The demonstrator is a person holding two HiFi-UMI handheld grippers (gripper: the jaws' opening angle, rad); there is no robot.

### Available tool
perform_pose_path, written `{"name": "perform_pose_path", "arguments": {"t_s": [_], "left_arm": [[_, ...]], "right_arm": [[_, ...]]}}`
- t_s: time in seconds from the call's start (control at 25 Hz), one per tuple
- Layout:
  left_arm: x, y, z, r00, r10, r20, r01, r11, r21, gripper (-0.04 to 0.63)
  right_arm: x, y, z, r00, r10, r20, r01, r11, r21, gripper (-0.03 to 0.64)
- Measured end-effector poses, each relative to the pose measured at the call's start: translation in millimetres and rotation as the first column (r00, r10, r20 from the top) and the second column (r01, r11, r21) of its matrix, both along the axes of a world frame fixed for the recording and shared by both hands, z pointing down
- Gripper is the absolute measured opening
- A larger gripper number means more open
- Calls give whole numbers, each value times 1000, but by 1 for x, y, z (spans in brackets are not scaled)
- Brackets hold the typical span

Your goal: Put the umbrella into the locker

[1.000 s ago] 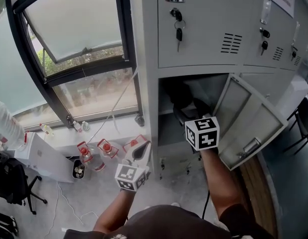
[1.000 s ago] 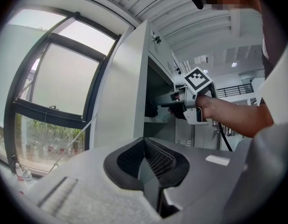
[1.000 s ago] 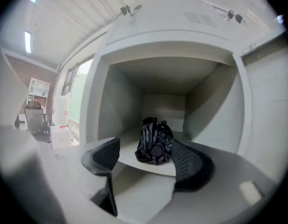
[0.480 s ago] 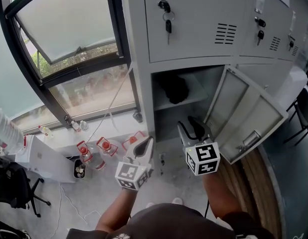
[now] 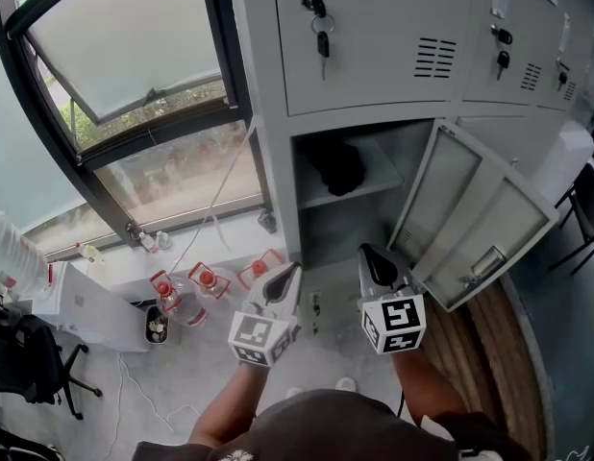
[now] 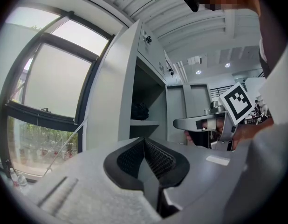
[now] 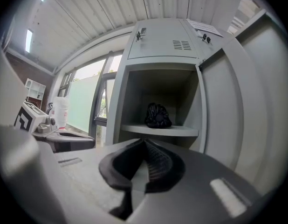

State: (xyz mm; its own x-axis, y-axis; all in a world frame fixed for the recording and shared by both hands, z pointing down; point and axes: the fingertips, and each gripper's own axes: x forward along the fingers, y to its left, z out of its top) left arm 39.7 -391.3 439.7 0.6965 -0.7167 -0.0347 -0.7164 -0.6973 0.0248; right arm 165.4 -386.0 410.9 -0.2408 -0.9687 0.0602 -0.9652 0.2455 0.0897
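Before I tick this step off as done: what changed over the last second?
The right gripper pulled back out of the locker, down toward the person; its jaws have just been closing, with nothing between them. The black folded umbrella lies let go on the shelf. The left gripper, shut, and the open locker door stayed put.

Daylight came in through the window (image 5: 134, 56) at the upper left of the head view; scene was bright, shadows soft. Open locker (image 5: 388, 157) interior was shaded. Both gripper views showed heavy fisheye bending, black vignetted corners and a soft close foreground. Ceiling lamps (image 6: 198, 72) glared slightly.
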Motion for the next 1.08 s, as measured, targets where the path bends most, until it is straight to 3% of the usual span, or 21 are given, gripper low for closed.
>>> {"name": "perform_pose_path", "arguments": {"t_s": [0.88,1.08], "left_arm": [[-1,6,4,1000,-24,4,24,999,35,3],[-2,10,3,999,-32,3,32,999,4,3]], "right_arm": [[8,11,26,998,64,0,-64,998,-16,3],[1,16,31,998,57,-9,-58,998,-23,3]]}}
